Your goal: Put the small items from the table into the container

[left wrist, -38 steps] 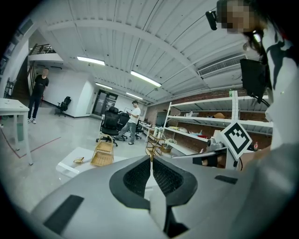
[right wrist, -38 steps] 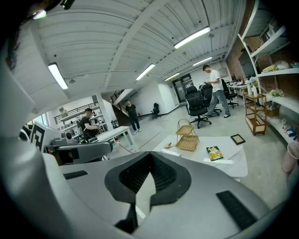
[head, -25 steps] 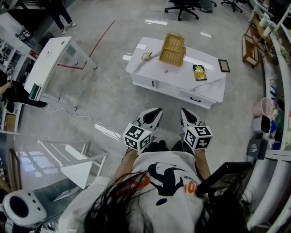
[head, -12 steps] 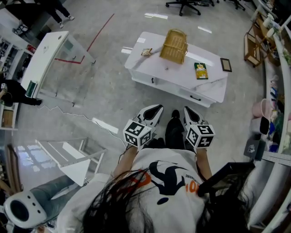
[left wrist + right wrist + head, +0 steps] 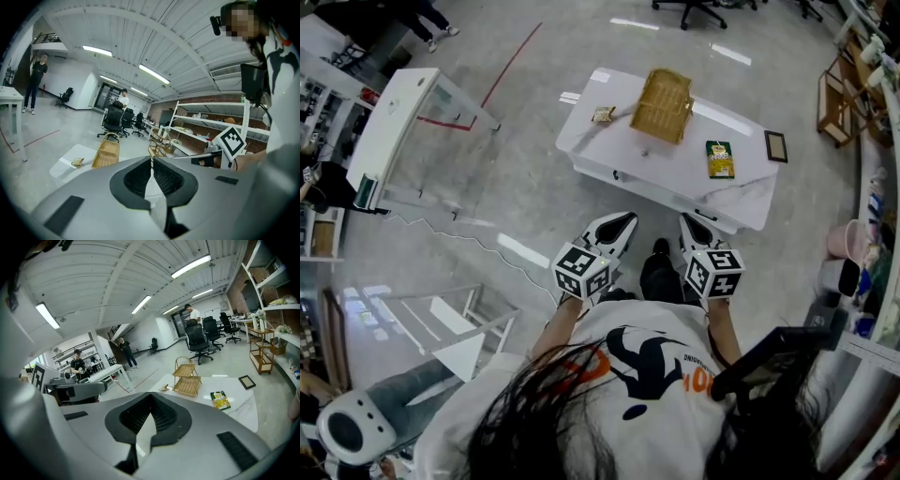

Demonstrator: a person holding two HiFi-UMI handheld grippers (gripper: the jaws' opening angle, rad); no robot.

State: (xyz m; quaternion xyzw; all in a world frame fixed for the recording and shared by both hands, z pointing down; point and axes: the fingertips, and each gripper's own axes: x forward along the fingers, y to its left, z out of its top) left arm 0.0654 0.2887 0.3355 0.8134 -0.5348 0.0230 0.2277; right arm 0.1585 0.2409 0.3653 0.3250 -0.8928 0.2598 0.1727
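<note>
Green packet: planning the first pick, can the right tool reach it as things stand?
Probably not yet: the right tool hangs shut short of the table, though nothing stands between it and the green packet.

Wicker basket (image 5: 662, 105) on table (image 5: 667, 157) — green packet (image 5: 720, 158) nearby.

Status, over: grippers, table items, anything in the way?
Both shut, empty: left gripper, right gripper, short of the table. On it: small wrapper, green packet; basket looks empty. No obstacle seen.
</note>
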